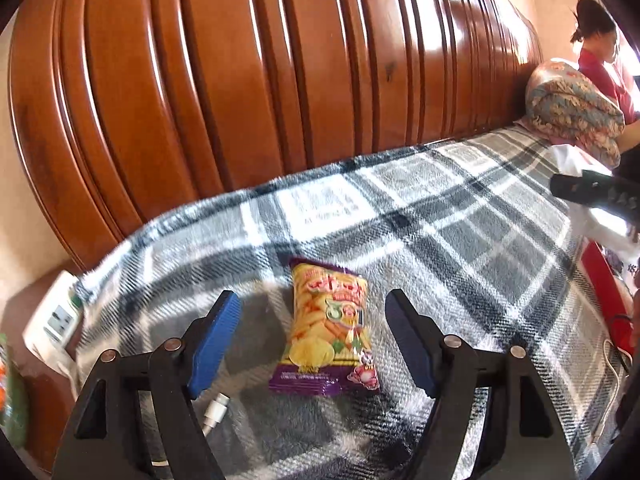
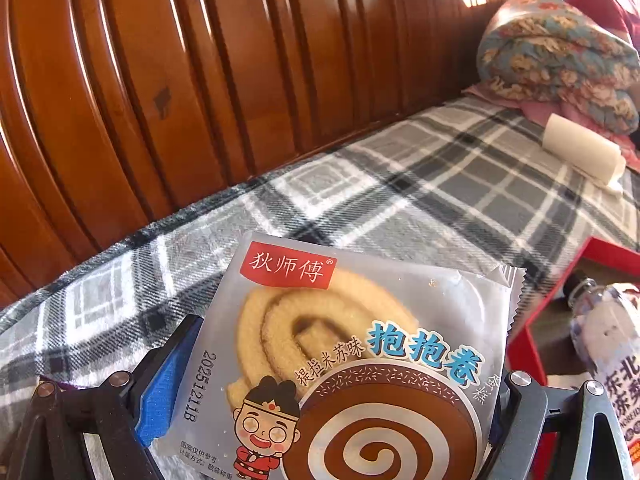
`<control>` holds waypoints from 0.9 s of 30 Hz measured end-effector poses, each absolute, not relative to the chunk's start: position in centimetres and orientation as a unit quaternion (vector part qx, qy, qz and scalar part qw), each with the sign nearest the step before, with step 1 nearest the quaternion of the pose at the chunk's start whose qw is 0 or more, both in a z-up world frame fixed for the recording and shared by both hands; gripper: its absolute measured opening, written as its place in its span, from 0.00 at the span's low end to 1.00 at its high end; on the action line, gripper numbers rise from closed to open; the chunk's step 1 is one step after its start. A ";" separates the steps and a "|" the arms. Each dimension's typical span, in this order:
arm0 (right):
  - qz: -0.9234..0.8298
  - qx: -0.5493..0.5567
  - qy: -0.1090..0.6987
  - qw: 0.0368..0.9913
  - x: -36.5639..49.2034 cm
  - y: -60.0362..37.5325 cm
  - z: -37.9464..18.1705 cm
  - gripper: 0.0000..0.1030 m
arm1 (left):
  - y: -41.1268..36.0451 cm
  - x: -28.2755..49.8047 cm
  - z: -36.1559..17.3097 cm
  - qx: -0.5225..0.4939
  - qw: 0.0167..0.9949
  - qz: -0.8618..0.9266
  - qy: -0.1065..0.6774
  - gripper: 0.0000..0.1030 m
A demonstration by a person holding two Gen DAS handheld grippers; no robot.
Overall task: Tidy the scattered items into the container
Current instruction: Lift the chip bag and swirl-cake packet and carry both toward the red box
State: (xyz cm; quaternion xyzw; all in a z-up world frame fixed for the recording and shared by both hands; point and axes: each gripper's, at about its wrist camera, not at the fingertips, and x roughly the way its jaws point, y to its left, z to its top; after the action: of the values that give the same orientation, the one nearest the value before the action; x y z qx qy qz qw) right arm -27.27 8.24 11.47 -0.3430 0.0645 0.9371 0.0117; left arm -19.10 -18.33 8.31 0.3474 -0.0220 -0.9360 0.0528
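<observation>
A yellow and purple chip packet [image 1: 330, 328] lies on the grey plaid blanket [image 1: 460, 220]. My left gripper [image 1: 314, 316] is open, its blue-padded fingers [image 1: 216, 336] on either side of the packet, not touching it. My right gripper [image 2: 332, 384] is shut on a silver swiss-roll cake packet [image 2: 352, 356] and holds it above the blanket [image 2: 400, 200]. A red box [image 2: 560, 300] stands at the right with a plastic bottle [image 2: 604, 344] in it. In the left wrist view its red edge [image 1: 604, 280] shows at the right, and part of the right gripper [image 1: 592, 192] above it.
A ribbed wooden headboard [image 1: 260, 80] runs behind the blanket. A white charger cable [image 1: 216, 408] lies under my left finger; a white power strip [image 1: 56, 316] sits at the left edge. A folded floral quilt [image 2: 560, 60], a white roll [image 2: 580, 152] and a seated person [image 1: 600, 48] are far right.
</observation>
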 end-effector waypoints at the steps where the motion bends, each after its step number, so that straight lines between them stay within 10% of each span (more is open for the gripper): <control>1: 0.937 -0.342 0.062 0.012 -27.1 8.4 11.5 0.92 | -18.3 -19.3 7.8 0.351 0.057 -0.934 -0.023 0.80; 11: 0.924 -0.379 0.042 -0.003 -25.8 9.5 8.1 0.92 | -16.4 -23.0 3.8 0.398 0.068 -0.914 -0.041 0.81; 15: 0.912 -0.405 0.066 -0.018 -25.8 10.2 6.5 0.92 | -15.7 -23.2 3.8 0.388 0.079 -0.917 -0.057 0.53; 27: 0.918 -0.387 0.089 -0.003 -25.2 10.9 7.5 0.92 | -16.4 -22.3 5.4 0.379 0.069 -0.922 -0.025 0.52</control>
State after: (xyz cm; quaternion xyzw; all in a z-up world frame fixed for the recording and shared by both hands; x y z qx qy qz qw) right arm -25.15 10.93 7.53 -0.3870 0.0891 0.9177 -0.0030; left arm -22.26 -16.43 5.36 0.3792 -0.0246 -0.9224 0.0692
